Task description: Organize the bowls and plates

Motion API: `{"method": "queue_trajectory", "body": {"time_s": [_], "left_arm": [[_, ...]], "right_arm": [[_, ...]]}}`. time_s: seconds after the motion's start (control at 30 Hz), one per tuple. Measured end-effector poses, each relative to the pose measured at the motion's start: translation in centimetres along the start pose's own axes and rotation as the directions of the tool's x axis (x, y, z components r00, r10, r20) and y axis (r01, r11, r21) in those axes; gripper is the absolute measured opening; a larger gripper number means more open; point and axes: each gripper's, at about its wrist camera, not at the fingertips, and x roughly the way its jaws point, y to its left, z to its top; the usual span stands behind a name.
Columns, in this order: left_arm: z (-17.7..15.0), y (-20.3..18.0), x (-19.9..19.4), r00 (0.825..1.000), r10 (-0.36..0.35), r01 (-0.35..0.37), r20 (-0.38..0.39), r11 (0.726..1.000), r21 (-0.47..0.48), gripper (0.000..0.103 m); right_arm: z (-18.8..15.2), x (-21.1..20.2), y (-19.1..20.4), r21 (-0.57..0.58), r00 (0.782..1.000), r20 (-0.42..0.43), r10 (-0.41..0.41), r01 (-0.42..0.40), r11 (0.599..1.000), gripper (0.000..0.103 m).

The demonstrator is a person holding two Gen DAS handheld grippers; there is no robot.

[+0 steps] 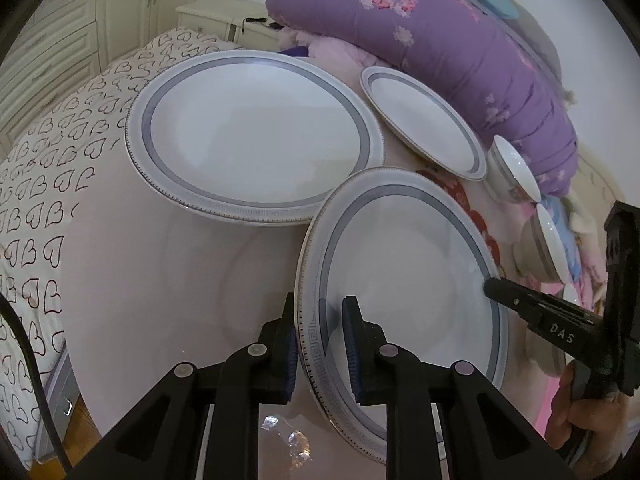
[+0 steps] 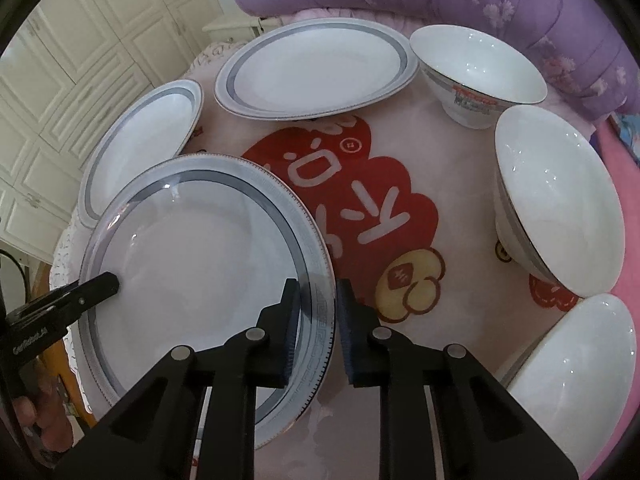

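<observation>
A large white plate with a grey band (image 1: 400, 264) (image 2: 200, 264) is held between both grippers above the pink cloth. My left gripper (image 1: 320, 320) straddles its left rim, jaws close on the rim. My right gripper (image 2: 318, 308) straddles the opposite rim; it shows in the left wrist view (image 1: 520, 304). A second large plate (image 1: 252, 136) (image 2: 140, 140) lies behind. A smaller oval plate (image 1: 424, 120) (image 2: 316, 68) lies further back. Three white bowls (image 2: 476, 68) (image 2: 560, 200) (image 2: 576, 376) stand along the right.
A pink cloth with a red print (image 2: 360, 200) covers the round table. A purple quilt (image 1: 440, 40) is bunched behind. A heart-patterned bedsheet (image 1: 40, 184) lies at the left, white cabinets (image 2: 60, 100) beyond.
</observation>
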Motion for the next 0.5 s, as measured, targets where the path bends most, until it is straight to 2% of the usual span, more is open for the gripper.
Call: {"method": "queue_trajectory", "body": {"time_s": [0.2,0.3,0.37,0.5], "left_arm": [[-0.1,-0.3,0.3,1.000,0.024,-0.024,-0.003,1.000,0.006,0.017],[-0.1,-0.6,0.5,0.999,0.040,-0.040,0.005,0.999,0.020,0.019],[-0.3,-0.6,0.5,0.998,0.055,-0.056,0.015,0.998,0.021,0.020],[-0.4,0.2,0.3,0.999,0.039,-0.039,0.012,0.999,-0.013,0.020]], "right_arm": [[0.6,1.2,-0.1,-0.009,0.999,-0.024,0.042,-0.042,0.999,0.030],[0.4,1.1,0.0,-0.037,0.998,-0.020,0.058,-0.058,0.998,0.030],[0.2,0.6,-0.1,-0.042,0.997,-0.012,0.081,-0.082,0.996,0.025],[-0.6,0.0,0.0,-0.028,0.992,0.003,0.128,-0.128,0.991,0.022]]}}
